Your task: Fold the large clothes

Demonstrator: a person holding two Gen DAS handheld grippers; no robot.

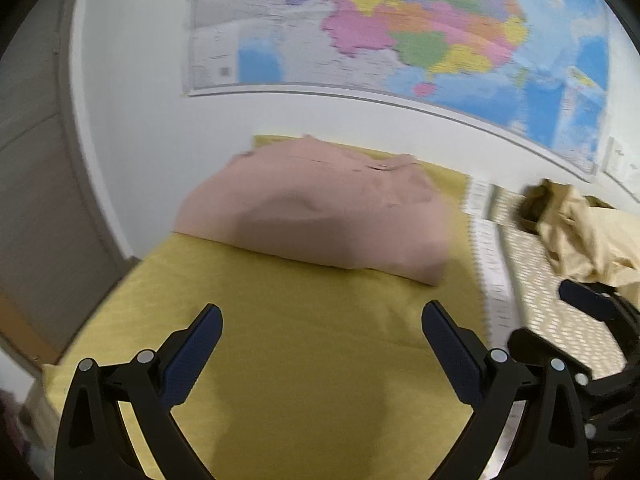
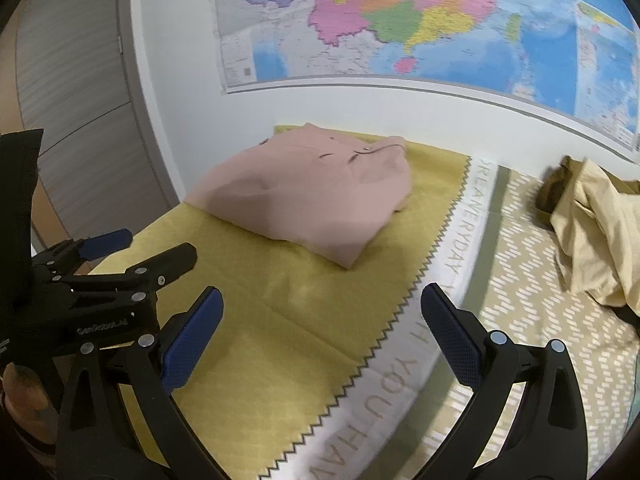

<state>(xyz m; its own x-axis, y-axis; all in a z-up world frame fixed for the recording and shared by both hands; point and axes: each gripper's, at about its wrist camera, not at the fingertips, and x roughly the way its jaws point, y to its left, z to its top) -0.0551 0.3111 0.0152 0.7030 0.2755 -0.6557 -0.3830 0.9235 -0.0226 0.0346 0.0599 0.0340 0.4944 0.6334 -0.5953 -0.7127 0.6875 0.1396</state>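
Pink garment (image 1: 316, 216), already folded into a compact rectangle, lying on the yellow cloth (image 1: 280, 340) near the wall under a wall map (image 1: 420, 28), likely parked there to free the near space for the next piece. Left gripper (image 1: 322, 344) and right gripper (image 2: 322, 326) both spread wide, pinching nothing, hovering side by side over the bare cloth. Beige garment (image 2: 592, 232) heaped unfolded on the patterned bedding (image 2: 540, 320) to the right, probably next in line. From the right wrist only: the cloth's zigzag edge, a lettered white band (image 2: 400, 380), and the full spread of the heap. From the left wrist: just a corner of that heap.
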